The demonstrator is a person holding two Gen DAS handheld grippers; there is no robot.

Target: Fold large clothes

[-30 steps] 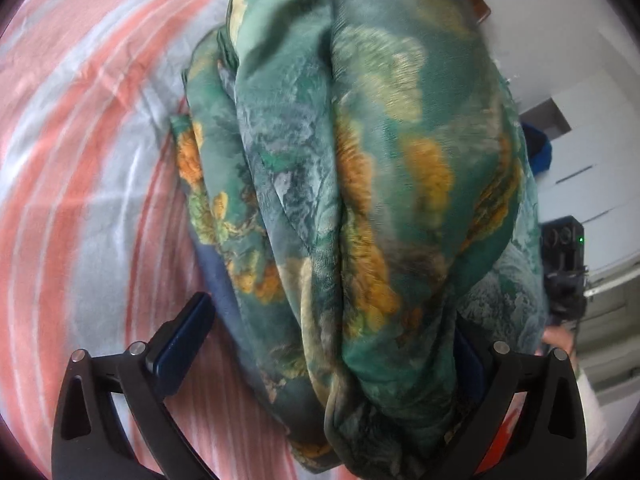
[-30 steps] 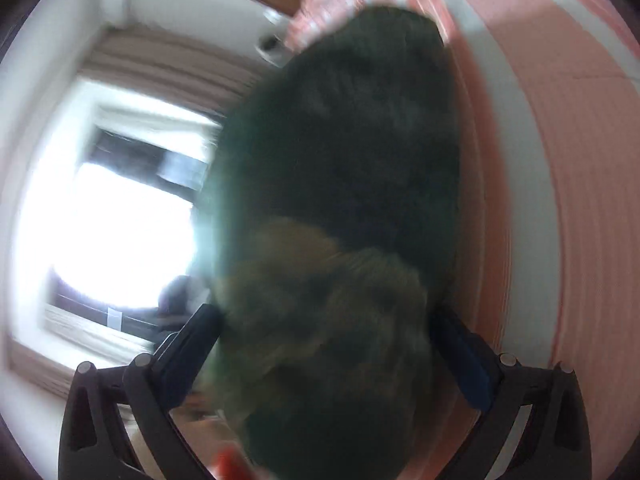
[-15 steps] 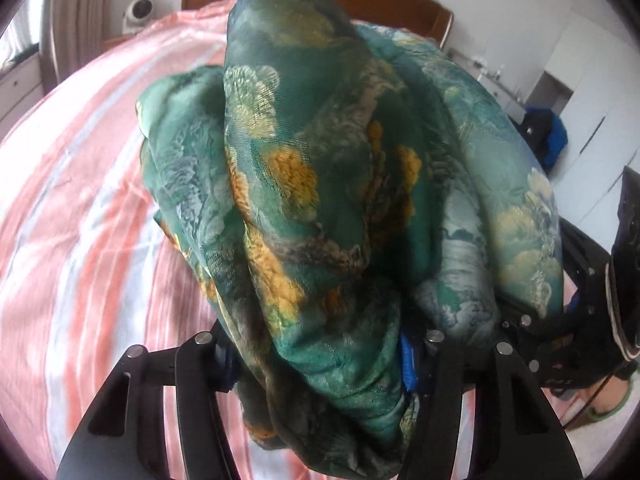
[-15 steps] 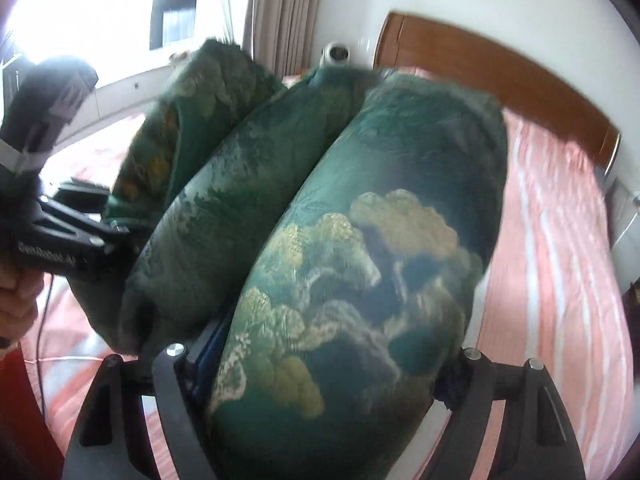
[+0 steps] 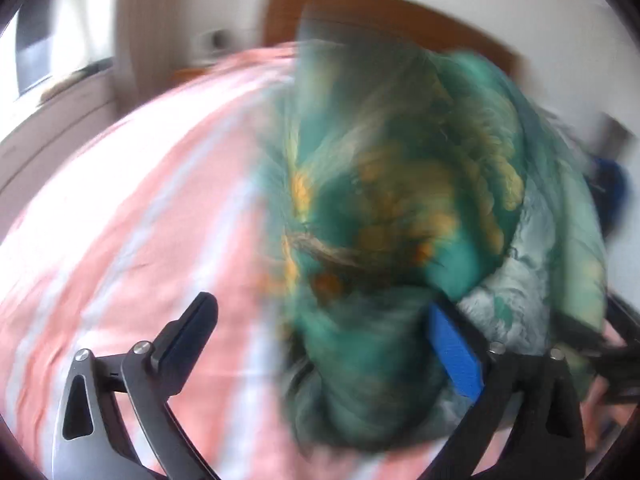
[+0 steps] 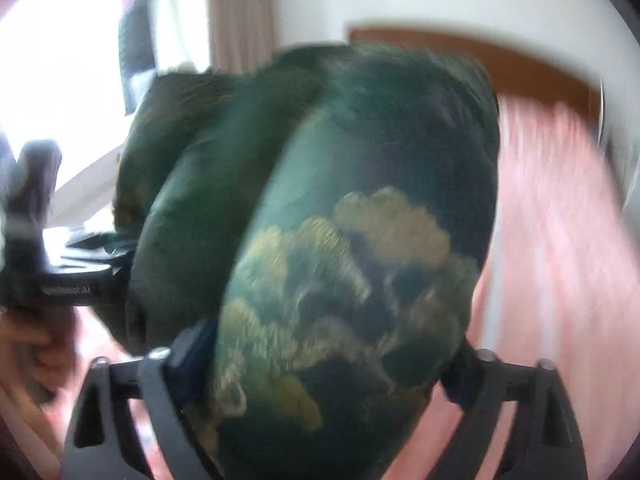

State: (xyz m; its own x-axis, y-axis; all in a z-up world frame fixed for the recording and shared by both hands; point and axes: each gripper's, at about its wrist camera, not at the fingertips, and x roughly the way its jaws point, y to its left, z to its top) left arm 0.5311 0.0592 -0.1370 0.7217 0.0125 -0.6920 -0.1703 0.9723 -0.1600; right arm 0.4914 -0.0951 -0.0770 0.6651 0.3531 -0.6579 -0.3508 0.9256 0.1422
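A bulky green garment printed with yellow and orange trees is bunched up over the pink striped bed. My left gripper has its jaws opening: the blue pad of one finger lies against the bundle, while the other finger stands clear over the sheet. In the right wrist view the same garment bulges between the fingers of my right gripper. Those jaws are opening too, but the cloth still fills the gap and touches both sides. The left gripper's body and a hand show at the left.
The striped bedsheet stretches away to a brown wooden headboard against a white wall. A bright window with a beige curtain lies to the left. A blue object sits beyond the bed's right side.
Both grippers have risen and tilted up, bringing headboard and wall into view. The left jaws closed on the bundle, then spread again; its left finger is now clear of the cloth.
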